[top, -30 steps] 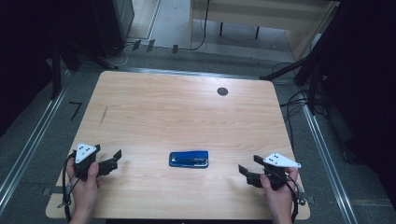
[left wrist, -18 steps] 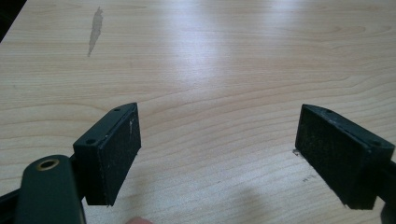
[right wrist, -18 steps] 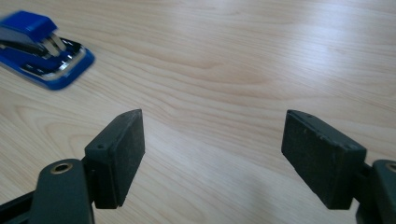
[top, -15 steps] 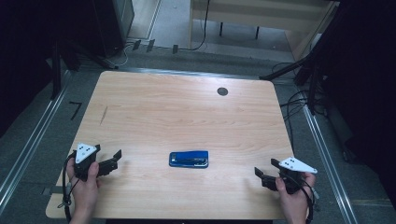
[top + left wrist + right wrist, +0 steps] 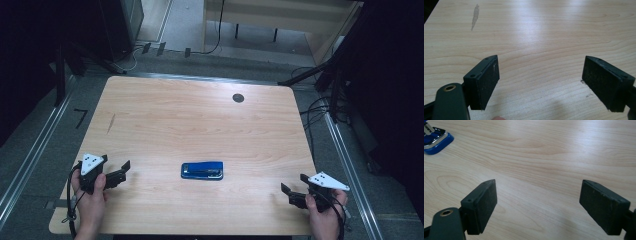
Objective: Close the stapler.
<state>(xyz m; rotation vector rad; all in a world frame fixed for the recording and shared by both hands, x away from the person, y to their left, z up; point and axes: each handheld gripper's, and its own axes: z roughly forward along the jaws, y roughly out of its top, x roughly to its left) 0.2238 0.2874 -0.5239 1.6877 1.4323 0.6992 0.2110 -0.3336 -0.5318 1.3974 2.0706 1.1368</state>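
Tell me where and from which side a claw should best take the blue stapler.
Probably across the middle of the blue stapler, one jaw on each long side. It lies flat with its length running left to right and bare table all round, so coming down from above suits. The right claw, jaws open, faces it from the right.

stapler (image 5: 202, 170) on table (image 5: 200, 120) centre-front, between left gripper (image 5: 121, 171), right gripper (image 5: 294, 192)

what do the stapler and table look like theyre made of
Stapler: glossy blue body, probably plastic, with a shiny chrome-like metal strip, seen in the right gripper view. Table: light wood grain with a smooth sheen, wood or laminate; can't tell which.
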